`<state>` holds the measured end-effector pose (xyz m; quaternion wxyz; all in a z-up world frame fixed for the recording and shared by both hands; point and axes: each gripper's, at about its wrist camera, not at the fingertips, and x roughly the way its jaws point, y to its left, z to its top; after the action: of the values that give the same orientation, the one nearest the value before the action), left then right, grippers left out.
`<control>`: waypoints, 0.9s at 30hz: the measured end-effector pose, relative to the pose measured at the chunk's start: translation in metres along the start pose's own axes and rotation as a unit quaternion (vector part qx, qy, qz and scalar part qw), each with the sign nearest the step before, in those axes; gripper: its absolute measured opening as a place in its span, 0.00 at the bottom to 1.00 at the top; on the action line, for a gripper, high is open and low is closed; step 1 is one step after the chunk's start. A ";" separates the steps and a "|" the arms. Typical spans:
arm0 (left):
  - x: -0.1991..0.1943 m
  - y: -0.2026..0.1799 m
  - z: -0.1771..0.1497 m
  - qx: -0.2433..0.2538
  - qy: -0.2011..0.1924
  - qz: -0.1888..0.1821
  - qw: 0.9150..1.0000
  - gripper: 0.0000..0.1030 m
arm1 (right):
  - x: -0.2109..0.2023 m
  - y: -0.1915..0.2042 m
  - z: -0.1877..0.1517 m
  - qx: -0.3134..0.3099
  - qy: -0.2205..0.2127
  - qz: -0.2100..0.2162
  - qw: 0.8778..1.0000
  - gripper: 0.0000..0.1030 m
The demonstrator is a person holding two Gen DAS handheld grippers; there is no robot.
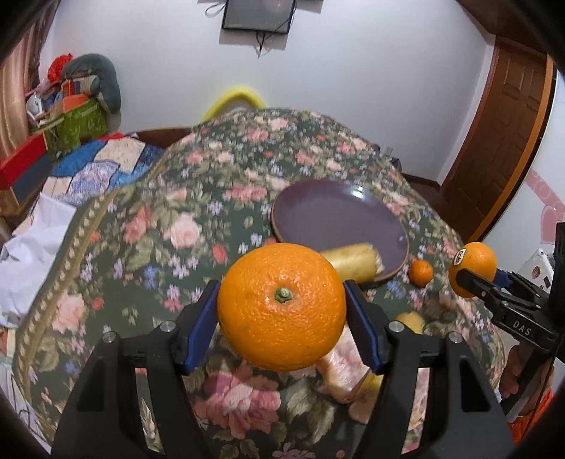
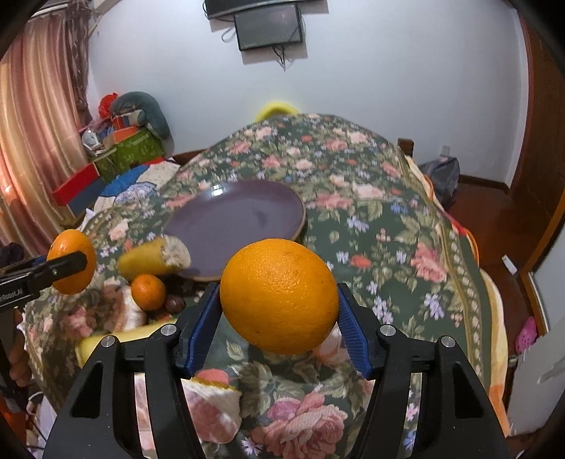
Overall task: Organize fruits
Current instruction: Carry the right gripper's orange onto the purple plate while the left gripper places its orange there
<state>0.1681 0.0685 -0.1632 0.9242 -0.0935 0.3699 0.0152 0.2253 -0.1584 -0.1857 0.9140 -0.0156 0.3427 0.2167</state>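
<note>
A: Item one, left tool (image 1: 281,307)?
B: Clamped on a large orange (image 1: 281,306), blue pads (image 1: 203,317) pressed to both sides, stem end facing the camera. Held clear above the floral cloth (image 1: 159,229).

A: Item two, right tool (image 2: 279,300)?
B: Clamped likewise on a second large orange (image 2: 279,296), blue pads (image 2: 206,310) tight on its flanks, lifted off the cloth. Seen from the left wrist view far right, sticker side showing.

A: Receiving dish?
B: Purple plate (image 1: 339,215) with a brown rim, on the cloth-covered counter, beyond both held oranges. Bare except where a banana overlaps its near rim.

A: Banana, details?
B: Yellow, cut or broken end pale and rough (image 2: 155,259), lying across the near edge of the plate; whether resting on the rim or just before it, cannot tell.

A: Loose fruit?
B: One small mandarin (image 2: 148,292) on the cloth, just beside the banana, near the plate's edge. A dark brown item next to it, too small to identify. Another yellow fruit (image 2: 123,339) low on the cloth, partly hidden behind the right tool.

A: Surroundings?
B: White wall with a dark screen (image 2: 270,30) mounted high; pink curtain (image 2: 31,141) at left; stacked boxes and a grey cushion in the corner; wooden door (image 1: 508,141) at right.

A: Person?
B: Fingers only (image 1: 512,374), wrapped on the right tool's handle, at the edge of the left wrist view.
</note>
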 end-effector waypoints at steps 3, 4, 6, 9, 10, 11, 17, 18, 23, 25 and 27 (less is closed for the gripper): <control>-0.004 -0.005 0.011 0.009 -0.012 -0.004 1.000 0.66 | -0.005 0.004 0.010 -0.008 -0.016 0.000 1.000 0.58; -0.005 -0.007 0.015 0.011 -0.016 -0.006 1.000 0.66 | -0.006 0.004 0.012 -0.010 -0.020 -0.001 1.000 0.58; -0.005 -0.010 0.021 0.014 -0.022 -0.009 1.000 0.66 | -0.008 0.007 0.019 -0.016 -0.030 -0.001 0.999 0.58; -0.004 -0.013 0.033 0.012 -0.028 -0.016 0.999 0.66 | -0.009 0.007 0.030 -0.016 -0.048 0.008 0.999 0.58; -0.002 -0.014 0.037 0.011 -0.029 -0.018 0.999 0.66 | -0.009 0.007 0.033 -0.016 -0.053 0.010 0.998 0.58; -0.001 -0.014 0.040 0.011 -0.030 -0.018 0.999 0.66 | -0.009 0.008 0.036 -0.017 -0.057 0.010 0.998 0.58; 0.013 -0.018 0.063 0.017 -0.033 -0.015 0.999 0.66 | -0.002 0.013 0.052 -0.024 -0.075 0.015 0.997 0.58; 0.016 -0.019 0.065 0.018 -0.032 -0.014 0.999 0.66 | 0.000 0.014 0.054 -0.027 -0.076 0.015 0.997 0.58; 0.037 -0.020 0.080 0.020 -0.023 -0.014 0.999 0.66 | 0.016 0.015 0.063 -0.034 -0.069 0.020 0.997 0.58; 0.048 -0.020 0.086 0.017 -0.014 -0.018 1.000 0.66 | 0.023 0.016 0.065 -0.041 -0.065 0.017 0.997 0.58; 0.060 -0.020 0.091 0.017 -0.005 -0.020 1.000 0.66 | 0.032 0.017 0.068 -0.046 -0.058 0.015 0.997 0.58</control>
<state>0.2758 0.0629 -0.1368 0.9274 -0.0855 0.3640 -0.0090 0.2820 -0.1186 -0.1525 0.9271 -0.0398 0.2794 0.2466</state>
